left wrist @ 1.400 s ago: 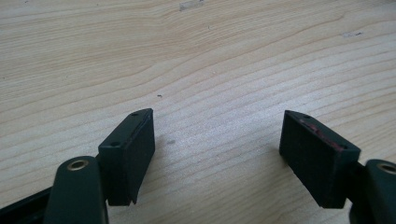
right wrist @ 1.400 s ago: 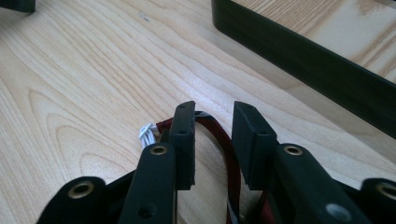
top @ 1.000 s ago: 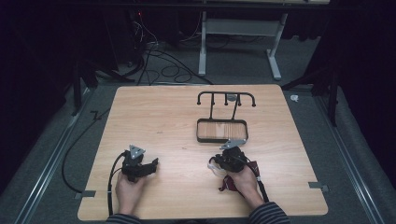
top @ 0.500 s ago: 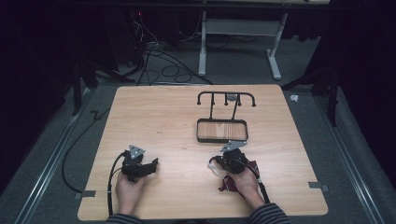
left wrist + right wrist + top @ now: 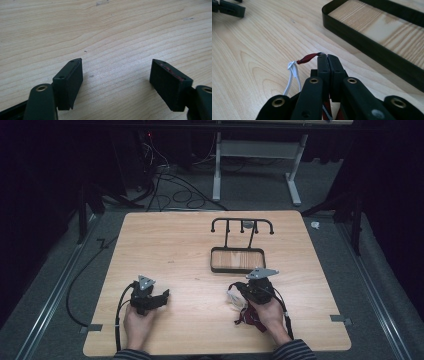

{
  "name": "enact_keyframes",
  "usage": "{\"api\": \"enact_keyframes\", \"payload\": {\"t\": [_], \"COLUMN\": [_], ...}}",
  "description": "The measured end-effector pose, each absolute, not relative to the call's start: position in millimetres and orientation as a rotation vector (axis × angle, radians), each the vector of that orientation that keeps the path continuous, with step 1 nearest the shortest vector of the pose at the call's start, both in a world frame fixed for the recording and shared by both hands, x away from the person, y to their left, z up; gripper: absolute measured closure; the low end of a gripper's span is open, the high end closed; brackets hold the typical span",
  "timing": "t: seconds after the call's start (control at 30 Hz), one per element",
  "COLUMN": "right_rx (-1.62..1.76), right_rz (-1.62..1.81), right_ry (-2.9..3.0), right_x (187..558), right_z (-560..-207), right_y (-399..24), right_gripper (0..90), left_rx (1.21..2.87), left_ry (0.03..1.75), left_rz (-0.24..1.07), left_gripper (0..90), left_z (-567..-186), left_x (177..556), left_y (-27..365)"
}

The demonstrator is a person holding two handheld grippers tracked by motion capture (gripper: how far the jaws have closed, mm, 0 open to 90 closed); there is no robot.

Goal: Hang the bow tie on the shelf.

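High view overhead facing fwd; gripper views low, close; right shares rack (image 5: 238, 259) (image 5: 372, 47) w/ high.

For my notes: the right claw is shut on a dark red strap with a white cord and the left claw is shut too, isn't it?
Not quite: the left claw is open over the bare table, as the left gripper view shows. The right claw is indeed shut on the dark red strap with its white cord.

A light wooden table (image 5: 165, 245) with rounded corners stands on grey carpet. A black metal rack (image 5: 238, 256) rests on its far right part: a low rectangular tray frame with a hooked rail rising behind it. Tape strips mark the near edges.
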State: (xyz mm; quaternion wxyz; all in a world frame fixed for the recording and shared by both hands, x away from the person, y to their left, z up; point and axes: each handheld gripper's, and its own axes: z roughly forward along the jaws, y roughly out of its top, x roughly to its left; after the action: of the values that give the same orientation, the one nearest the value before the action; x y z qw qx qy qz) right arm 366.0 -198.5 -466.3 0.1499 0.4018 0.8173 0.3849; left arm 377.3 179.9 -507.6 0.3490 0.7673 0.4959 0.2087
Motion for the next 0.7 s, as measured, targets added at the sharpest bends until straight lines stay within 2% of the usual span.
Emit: {"api": "enact_keyframes", "payload": {"t": [0.7], "right_rx": [1.133], "right_rz": [1.150], "right_ry": [2.259], "right_x": [356.4], "right_z": [-437.1], "right_y": [-215.4], "right_gripper": [90.0], "left_rx": [1.986], "left_ry": [1.284], "left_rz": [0.534], "left_gripper": [27.0], "left_z": [-507.5], "left_x": [377.4], "left_y": [180.5]}}
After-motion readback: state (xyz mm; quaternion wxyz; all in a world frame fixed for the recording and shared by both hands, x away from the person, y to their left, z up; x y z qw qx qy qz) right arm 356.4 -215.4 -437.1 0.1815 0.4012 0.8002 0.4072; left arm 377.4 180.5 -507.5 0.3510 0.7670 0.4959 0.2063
